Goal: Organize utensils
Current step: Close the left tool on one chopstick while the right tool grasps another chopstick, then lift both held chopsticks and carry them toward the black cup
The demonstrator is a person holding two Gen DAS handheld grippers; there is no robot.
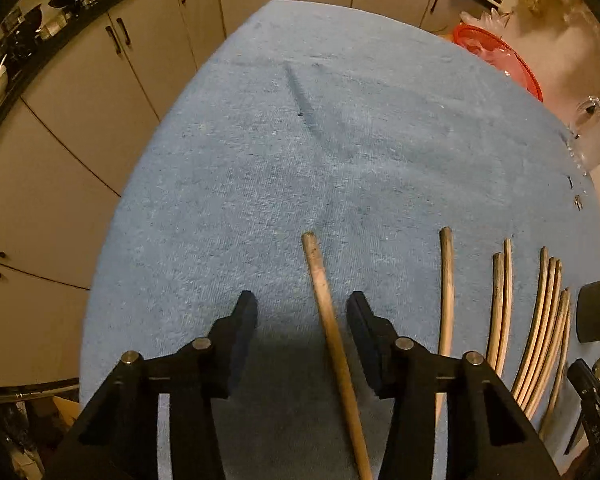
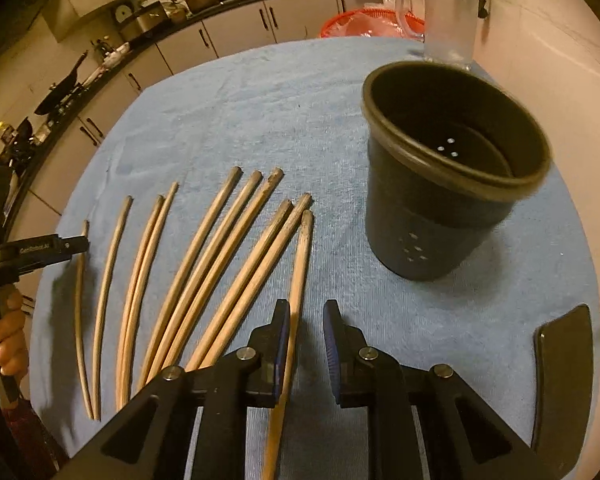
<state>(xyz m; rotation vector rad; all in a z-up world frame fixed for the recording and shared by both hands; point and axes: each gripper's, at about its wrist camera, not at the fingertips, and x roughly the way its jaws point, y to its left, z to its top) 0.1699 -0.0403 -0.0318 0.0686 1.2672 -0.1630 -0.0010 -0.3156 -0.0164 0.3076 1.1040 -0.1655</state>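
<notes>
Several wooden chopsticks (image 2: 220,260) lie side by side on a blue towel (image 2: 280,100). In the left wrist view my left gripper (image 1: 302,312) stands open astride the leftmost chopstick (image 1: 320,280), which lies nearer the right finger; neither pad touches it. My right gripper (image 2: 306,320) is narrowly open. The rightmost chopstick (image 2: 302,256) runs along the inner side of its left finger (image 2: 282,320), with bare towel showing up to the other finger. A black perforated holder (image 2: 420,232) stands empty and upright to the right of the row. More chopsticks (image 1: 540,320) lie right of my left gripper.
A glass jug (image 2: 448,20) and a red basket (image 2: 364,24) stand at the towel's far edge. A flat black object (image 2: 564,380) lies at the near right. A hand (image 2: 8,332) holds the left tool at the left edge. Cabinets (image 1: 80,120) surround the table.
</notes>
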